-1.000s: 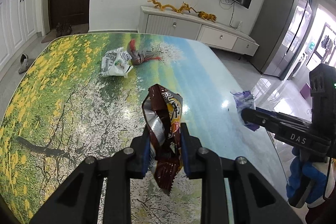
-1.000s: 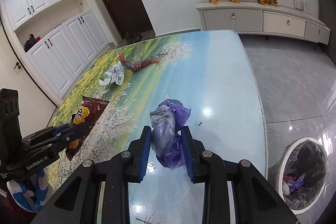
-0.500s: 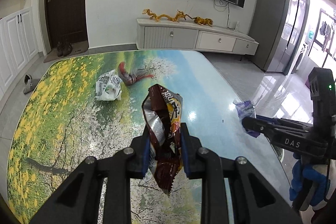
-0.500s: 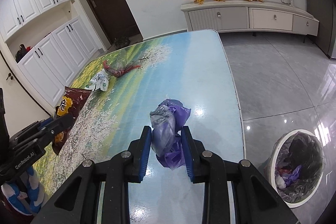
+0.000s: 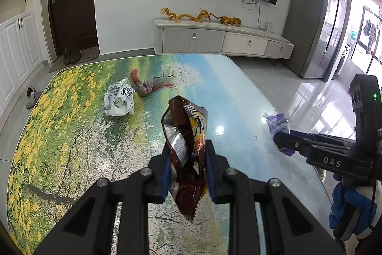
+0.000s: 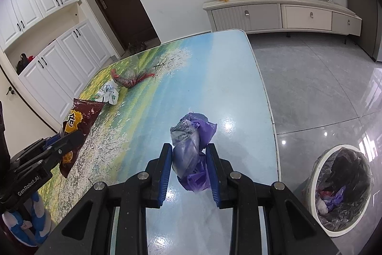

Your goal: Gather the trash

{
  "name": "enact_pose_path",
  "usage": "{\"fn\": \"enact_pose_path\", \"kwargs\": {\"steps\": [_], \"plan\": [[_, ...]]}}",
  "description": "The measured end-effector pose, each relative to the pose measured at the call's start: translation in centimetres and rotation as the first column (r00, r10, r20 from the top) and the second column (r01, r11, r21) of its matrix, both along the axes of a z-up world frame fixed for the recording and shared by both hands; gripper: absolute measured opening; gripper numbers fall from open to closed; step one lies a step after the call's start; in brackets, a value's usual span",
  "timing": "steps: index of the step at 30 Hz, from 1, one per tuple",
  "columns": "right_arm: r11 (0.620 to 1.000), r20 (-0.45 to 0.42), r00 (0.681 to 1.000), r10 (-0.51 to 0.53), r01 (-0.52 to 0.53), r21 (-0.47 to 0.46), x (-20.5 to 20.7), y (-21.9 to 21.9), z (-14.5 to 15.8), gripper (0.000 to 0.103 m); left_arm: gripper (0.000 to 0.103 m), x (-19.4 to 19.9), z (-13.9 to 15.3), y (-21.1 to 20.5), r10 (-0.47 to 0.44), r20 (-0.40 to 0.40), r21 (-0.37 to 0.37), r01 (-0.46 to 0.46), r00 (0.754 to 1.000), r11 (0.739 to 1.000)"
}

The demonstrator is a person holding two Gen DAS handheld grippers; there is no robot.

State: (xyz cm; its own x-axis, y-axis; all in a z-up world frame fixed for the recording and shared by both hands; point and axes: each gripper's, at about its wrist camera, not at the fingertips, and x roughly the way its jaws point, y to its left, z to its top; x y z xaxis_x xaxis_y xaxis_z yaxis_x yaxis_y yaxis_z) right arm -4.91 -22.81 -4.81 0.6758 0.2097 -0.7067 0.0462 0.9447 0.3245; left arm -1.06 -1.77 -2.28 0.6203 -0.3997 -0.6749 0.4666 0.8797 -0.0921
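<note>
My left gripper [image 5: 188, 167] is shut on a brown snack bag [image 5: 186, 135] and holds it above the table's near part; the bag also shows in the right wrist view [image 6: 78, 118]. My right gripper [image 6: 191, 167] is shut on a crumpled purple plastic bag [image 6: 193, 138], also held above the table; it also shows in the left wrist view [image 5: 278, 123]. A white crumpled wrapper [image 5: 119, 98] and a red-and-clear plastic bag [image 5: 145, 86] lie on the table's far left. A white bin [image 6: 341, 188] lined with a dark bag stands on the floor at the right.
The table [image 6: 214, 78] has a printed landscape top with a rounded edge on the right. A white TV cabinet [image 5: 222, 42] stands against the far wall. White cupboards [image 6: 52, 68] and a dark door [image 5: 71, 4] are at the left. The grey floor [image 6: 322, 87] lies right of the table.
Both grippers have risen and tilted up with their trash held. The table looks farther below and more of the room and the bin shows.
</note>
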Motion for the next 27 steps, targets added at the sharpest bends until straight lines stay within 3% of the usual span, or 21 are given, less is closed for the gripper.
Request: {"fn": "enact_pose_path", "kwargs": {"steps": [27], "plan": [[0.999, 0.028, 0.999, 0.029, -0.03, 0.016, -1.3, 0.5, 0.7, 0.027, 0.024, -0.9, 0.4, -0.3, 0.007, 0.0, 0.006, -0.007, 1.0, 1.0]]}}
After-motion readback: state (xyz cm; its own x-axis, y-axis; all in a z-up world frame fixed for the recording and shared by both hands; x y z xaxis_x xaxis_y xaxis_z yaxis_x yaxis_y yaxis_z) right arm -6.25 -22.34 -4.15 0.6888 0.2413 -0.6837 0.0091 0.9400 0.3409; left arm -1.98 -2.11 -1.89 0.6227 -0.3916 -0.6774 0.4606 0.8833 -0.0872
